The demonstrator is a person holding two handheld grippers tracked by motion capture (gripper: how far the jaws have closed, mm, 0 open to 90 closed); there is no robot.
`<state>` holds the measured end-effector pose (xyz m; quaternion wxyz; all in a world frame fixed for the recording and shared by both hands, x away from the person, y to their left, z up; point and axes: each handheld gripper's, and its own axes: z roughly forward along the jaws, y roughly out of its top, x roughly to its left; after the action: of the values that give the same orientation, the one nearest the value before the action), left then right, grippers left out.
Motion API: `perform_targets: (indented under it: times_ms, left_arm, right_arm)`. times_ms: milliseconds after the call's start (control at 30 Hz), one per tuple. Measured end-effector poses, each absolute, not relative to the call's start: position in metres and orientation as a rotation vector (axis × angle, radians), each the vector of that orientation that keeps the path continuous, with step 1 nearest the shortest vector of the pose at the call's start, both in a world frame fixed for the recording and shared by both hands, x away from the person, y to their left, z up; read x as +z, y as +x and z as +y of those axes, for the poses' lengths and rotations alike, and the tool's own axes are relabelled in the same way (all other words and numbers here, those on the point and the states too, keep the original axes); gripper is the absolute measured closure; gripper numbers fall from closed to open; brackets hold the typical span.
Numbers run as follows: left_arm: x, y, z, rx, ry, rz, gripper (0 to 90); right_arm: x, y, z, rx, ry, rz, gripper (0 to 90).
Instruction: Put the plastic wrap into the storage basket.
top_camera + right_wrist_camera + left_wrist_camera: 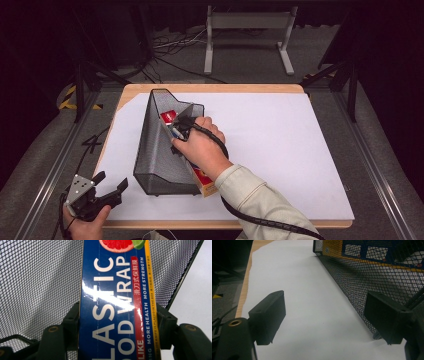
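A long blue plastic wrap box [204, 181] lies slanted in a black wire-mesh file holder [155, 150], its lower end sticking out at the front. My right gripper [181, 127] is over the holder, held by a hand. In the right gripper view its jaws [117, 322] press both long sides of the box [112, 290], with the mesh [37, 277] behind. My left gripper [111, 180] rests near the table's front left corner, open and holding nothing. In the left gripper view its jaws [324, 315] stand wide over white paper beside the mesh wall [367, 277], the box [372, 252] showing through.
A white sheet [280, 145] covers most of the wooden table [210, 88]. Beyond the far edge stand a grey metal frame [247, 30] and loose cables on the floor. The right gripper's cable [260, 217] trails along the sleeve.
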<state>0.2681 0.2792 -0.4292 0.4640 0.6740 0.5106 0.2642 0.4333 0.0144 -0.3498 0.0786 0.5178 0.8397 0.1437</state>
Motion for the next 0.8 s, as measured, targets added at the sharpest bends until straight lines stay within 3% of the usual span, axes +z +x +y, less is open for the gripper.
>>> perform_targets:
  times_ms: [700,767,800]
  left_arm:
    - [-0.4300,0.2681,0.2791,0.645,1.659,1.255,18.7]
    - [-0.4301,0.2685,0.2791,0.645,1.662,1.251,18.6]
    - [-0.4301,0.2685,0.2791,0.645,1.662,1.251,18.6]
  right_arm:
    - [-0.3517,0.4380,0.0135,0.446,1.509,2.513,37.4]
    - [-0.3493,0.4363,0.0105,0.525,1.520,2.526,27.0]
    - [-0.3493,0.4363,0.0105,0.525,1.520,2.526,27.0]
